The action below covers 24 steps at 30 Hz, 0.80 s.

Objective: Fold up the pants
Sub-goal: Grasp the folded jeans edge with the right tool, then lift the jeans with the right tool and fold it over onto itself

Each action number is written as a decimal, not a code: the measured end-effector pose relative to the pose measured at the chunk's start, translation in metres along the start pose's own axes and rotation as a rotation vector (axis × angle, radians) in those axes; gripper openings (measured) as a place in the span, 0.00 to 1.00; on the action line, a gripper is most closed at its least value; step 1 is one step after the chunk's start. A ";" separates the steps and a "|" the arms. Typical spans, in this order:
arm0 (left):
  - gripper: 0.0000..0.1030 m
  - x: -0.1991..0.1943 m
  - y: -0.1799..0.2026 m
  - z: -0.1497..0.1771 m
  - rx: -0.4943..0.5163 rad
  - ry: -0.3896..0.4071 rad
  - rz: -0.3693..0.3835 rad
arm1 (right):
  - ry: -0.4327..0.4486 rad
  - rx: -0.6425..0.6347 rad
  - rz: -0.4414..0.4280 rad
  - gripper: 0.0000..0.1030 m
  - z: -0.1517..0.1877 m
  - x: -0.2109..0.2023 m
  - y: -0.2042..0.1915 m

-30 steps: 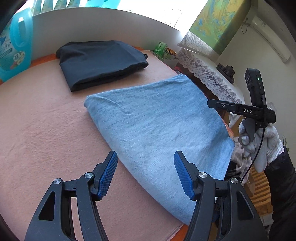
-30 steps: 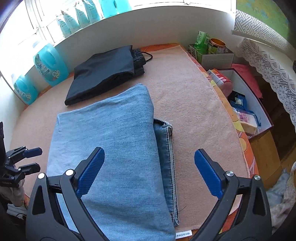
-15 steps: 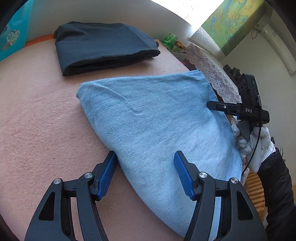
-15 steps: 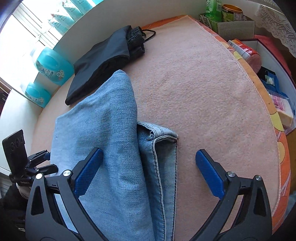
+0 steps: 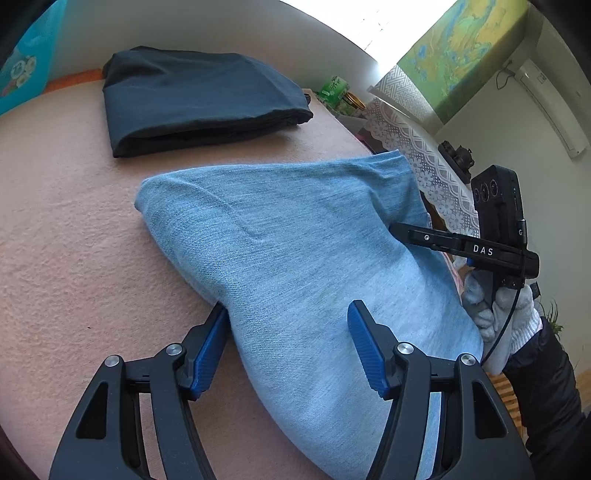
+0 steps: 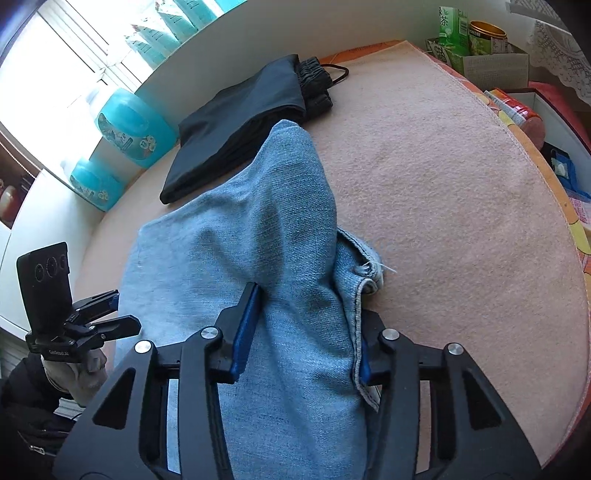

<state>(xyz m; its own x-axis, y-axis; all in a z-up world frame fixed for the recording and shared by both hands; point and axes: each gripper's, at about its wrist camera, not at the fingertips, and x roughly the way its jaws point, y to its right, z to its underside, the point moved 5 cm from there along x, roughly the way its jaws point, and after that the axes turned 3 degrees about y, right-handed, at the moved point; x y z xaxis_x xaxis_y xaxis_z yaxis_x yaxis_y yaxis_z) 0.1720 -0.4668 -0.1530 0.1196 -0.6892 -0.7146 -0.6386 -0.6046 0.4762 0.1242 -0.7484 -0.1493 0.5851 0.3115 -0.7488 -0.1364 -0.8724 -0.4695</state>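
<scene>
Your right gripper (image 6: 301,328) just clamped down on the folded jeans (image 6: 258,229), left gripper (image 5: 288,349) jaws closing around the edge, black pants (image 5: 199,96) at 11 o'clock.

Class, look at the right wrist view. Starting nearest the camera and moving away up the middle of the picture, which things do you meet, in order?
Right gripper, jaws closed on the cloth → light blue jeans → folded black pants → white ledge → turquoise bottles at the window.
</scene>
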 end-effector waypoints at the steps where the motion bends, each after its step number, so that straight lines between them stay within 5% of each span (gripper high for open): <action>1: 0.52 0.002 0.001 -0.001 0.007 0.002 -0.003 | 0.006 0.000 0.015 0.40 0.000 -0.001 -0.002; 5: 0.35 0.004 0.003 -0.004 0.008 0.013 -0.009 | 0.016 -0.027 0.063 0.33 0.002 -0.004 -0.009; 9: 0.34 0.007 0.006 -0.005 0.047 0.014 -0.031 | 0.016 0.001 0.034 0.33 0.001 -0.004 -0.003; 15: 0.26 0.006 0.008 -0.007 0.067 0.028 -0.027 | 0.042 -0.052 0.124 0.29 0.002 -0.007 -0.016; 24: 0.29 0.011 0.012 -0.004 0.084 0.018 -0.081 | 0.015 -0.048 0.113 0.30 0.003 -0.003 -0.014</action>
<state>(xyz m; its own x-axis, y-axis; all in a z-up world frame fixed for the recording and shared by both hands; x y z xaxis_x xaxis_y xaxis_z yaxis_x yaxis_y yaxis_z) 0.1686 -0.4832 -0.1526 0.1869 -0.6470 -0.7393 -0.6878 -0.6235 0.3718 0.1217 -0.7363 -0.1417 0.5800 0.2053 -0.7883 -0.1635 -0.9187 -0.3596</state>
